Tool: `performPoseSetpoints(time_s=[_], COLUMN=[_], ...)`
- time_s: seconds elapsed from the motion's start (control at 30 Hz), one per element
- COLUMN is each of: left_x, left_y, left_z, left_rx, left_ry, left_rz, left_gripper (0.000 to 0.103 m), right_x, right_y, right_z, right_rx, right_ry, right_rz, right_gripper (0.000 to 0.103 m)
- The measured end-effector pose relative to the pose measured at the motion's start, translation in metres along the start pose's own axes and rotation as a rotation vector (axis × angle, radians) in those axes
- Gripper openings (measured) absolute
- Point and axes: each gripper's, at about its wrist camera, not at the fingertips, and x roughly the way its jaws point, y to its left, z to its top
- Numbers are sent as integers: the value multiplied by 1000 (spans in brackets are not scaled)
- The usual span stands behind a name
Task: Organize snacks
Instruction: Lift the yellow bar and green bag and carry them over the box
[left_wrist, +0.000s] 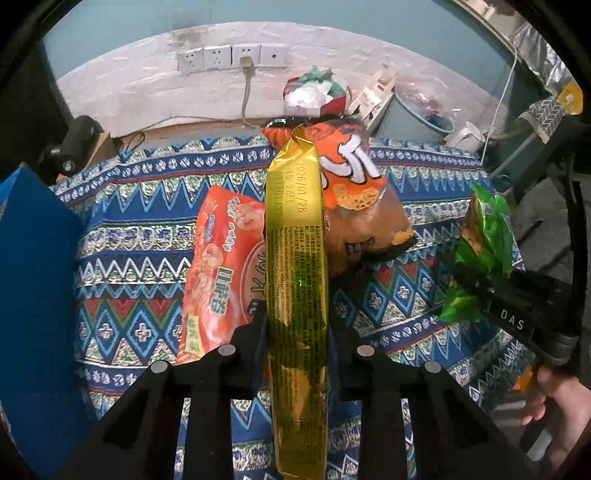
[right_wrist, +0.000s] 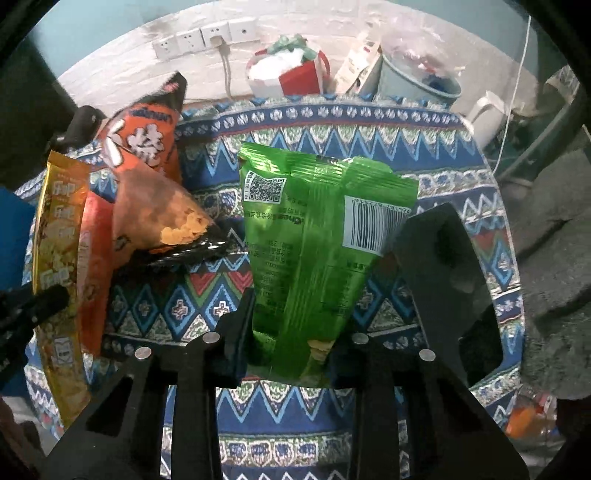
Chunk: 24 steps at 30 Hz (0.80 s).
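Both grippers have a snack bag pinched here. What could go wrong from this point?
1. The left gripper holds the tall yellow bag edge-on by its lower part; most of it stands above the jaws, so it may flop or slip.
2. The right gripper pinches only the narrow bottom end of the green bag, a hold that could pull loose.
3. The orange bag sits right behind the yellow one and could be knocked off the patterned cloth.
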Motion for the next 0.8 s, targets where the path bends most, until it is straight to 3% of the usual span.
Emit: performPoseSetpoints(time_s=[0.4, 0.8], left_x=[-57, -100], left_y=[2, 33], left_z=[-9, -21], left_rx=[45, 24], left_ry=[-99, -155], left_rz=[47, 131], left_gripper=[27, 27], right_x=[-54, -89], right_y=[44, 84], right_z=[-9, -4], right_rx=[-99, -198], right_ry=[-122, -202], right_rz=[25, 89], right_gripper=[29, 29])
